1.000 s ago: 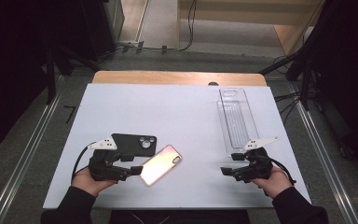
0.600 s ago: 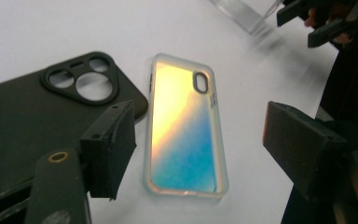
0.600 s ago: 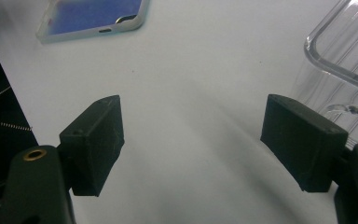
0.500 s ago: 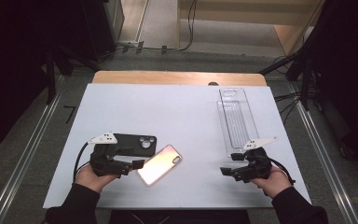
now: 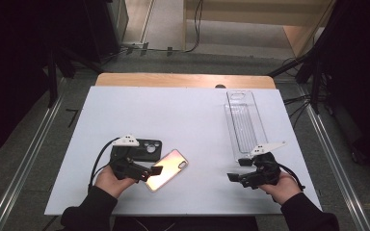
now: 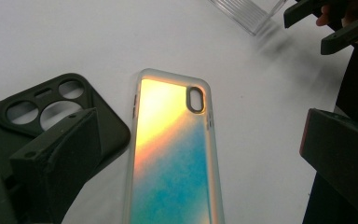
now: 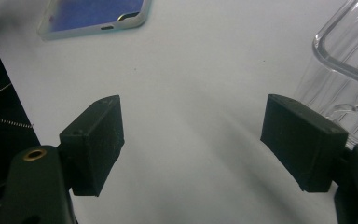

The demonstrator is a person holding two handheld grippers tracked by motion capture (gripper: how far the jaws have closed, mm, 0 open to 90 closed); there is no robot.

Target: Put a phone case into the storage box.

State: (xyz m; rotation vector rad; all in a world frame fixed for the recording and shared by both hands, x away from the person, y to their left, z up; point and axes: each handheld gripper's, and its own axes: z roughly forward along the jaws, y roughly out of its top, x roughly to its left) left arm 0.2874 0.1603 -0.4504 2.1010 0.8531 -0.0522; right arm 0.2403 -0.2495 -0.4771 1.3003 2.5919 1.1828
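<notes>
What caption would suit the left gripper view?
Open left gripper over an iridescent phone case, black case beside it.

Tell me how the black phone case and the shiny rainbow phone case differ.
The black phone case is matt and opaque; the rainbow phone case gleams orange to blue inside a frosted rim. The black one has several camera holes, two of them round; the rainbow one has a single oval hole. The rainbow one lies between the left gripper's open jaws, the black one beside them. Both lie flat on the white table.
</notes>
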